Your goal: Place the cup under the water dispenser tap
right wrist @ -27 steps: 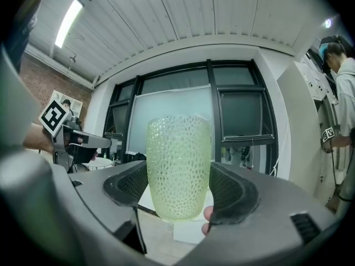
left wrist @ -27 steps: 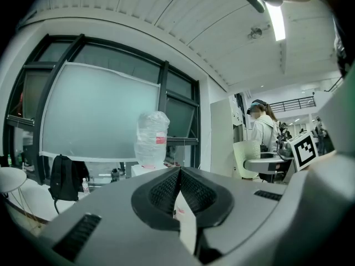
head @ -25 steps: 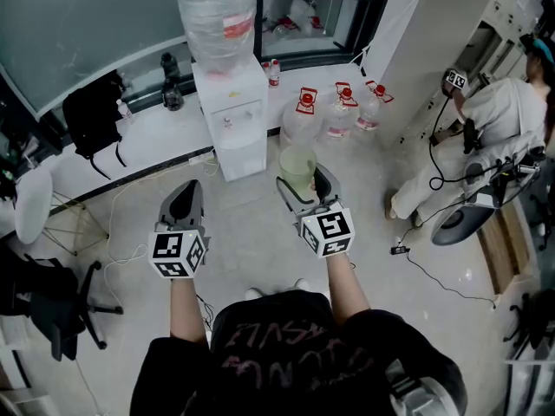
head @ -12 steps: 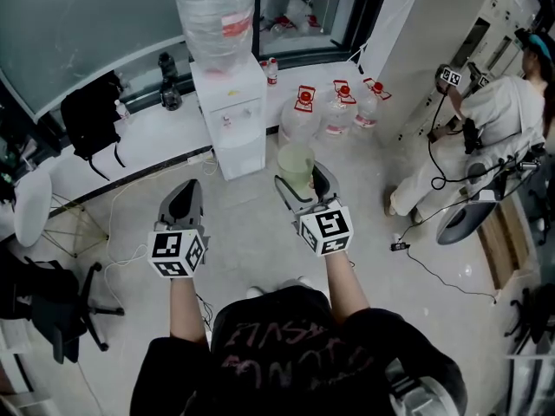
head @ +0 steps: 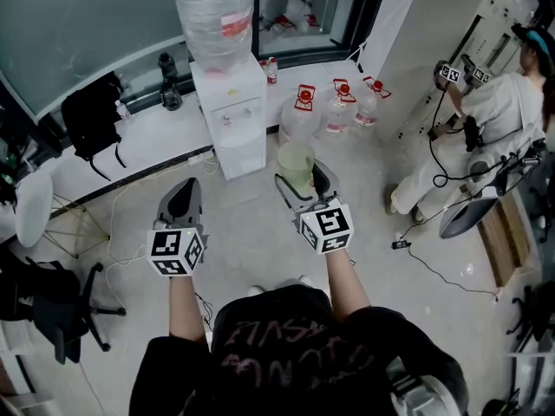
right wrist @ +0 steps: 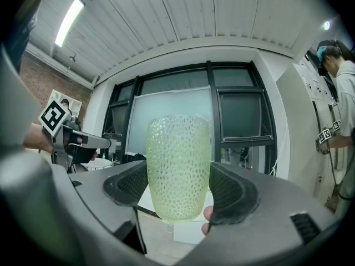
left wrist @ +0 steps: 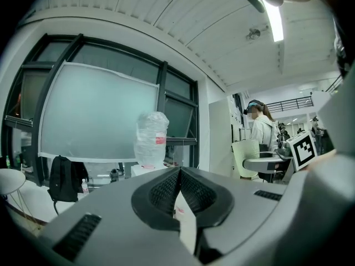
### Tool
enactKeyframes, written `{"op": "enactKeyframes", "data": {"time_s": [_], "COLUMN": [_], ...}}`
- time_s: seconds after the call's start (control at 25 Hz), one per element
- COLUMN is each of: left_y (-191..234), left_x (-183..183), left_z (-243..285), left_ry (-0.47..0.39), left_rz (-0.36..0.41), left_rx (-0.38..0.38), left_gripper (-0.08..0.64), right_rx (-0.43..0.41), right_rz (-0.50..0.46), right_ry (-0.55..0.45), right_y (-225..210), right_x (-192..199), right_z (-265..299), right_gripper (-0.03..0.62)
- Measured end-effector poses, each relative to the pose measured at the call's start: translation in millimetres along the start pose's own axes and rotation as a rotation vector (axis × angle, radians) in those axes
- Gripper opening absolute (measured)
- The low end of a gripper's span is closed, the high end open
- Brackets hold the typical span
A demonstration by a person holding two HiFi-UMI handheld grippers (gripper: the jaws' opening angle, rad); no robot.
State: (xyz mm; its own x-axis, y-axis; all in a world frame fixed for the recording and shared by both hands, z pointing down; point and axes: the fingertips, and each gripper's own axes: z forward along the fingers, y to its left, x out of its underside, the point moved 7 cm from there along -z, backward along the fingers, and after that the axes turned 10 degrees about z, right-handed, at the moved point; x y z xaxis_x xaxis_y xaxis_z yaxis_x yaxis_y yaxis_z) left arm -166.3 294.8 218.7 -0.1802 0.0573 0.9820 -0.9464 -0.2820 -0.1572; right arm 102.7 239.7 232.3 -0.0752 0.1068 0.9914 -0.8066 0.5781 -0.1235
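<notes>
Head view desk: Little separates this frame from the one a second earlier. Both hand-held grippers hang where they were above the pale floor (head: 260,232). Only the person in white clothes (head: 499,115) at the right edge differs, with raised arms that have shifted slightly.

Gripper desk: And the tongs?

Head view desk: The left gripper (head: 185,196) is pressed together on nothing. The right gripper (head: 302,183) pinches the translucent pale green dimpled cup (head: 296,161), which stands upright with one pad on each side.

Gripper desk: The right gripper view bears that out. The cup looks empty, with light passing through its walls. Where is it relative to the machine?

Head view desk: It is in the air near the white box-shaped water dispenser (head: 232,124), in front of it and to its right, not under the taps.

Gripper desk: Other vessels?

Head view desk: A large clear plastic bottle with a red label (head: 217,16) sits upside down on the dispenser, and its fill cannot be told. Three clear jugs with red caps (head: 301,118) stand on the floor just beside the dispenser, their contents likewise unclear.
</notes>
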Motion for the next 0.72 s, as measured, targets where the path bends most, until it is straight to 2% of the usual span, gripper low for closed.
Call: {"op": "enactKeyframes", "data": {"time_s": [0.4, 0.72], "left_y": [-2.8, 2.8], "left_x": [5.8, 8.8], "left_z": [0.3, 19.7], "left_ry": [0.012, 0.021], "left_rz": [0.0, 0.003], "left_rx": [0.026, 0.039], "left_gripper": [0.011, 0.011], "right_rx": [-0.002, 0.004], "right_rz": [-0.01, -0.005], "right_ry": [0.014, 0.013], "right_y": [5.7, -5.0], "right_x": [3.6, 2.6], "right_z": [0.8, 19.2], "right_gripper": [0.35, 0.351]}}
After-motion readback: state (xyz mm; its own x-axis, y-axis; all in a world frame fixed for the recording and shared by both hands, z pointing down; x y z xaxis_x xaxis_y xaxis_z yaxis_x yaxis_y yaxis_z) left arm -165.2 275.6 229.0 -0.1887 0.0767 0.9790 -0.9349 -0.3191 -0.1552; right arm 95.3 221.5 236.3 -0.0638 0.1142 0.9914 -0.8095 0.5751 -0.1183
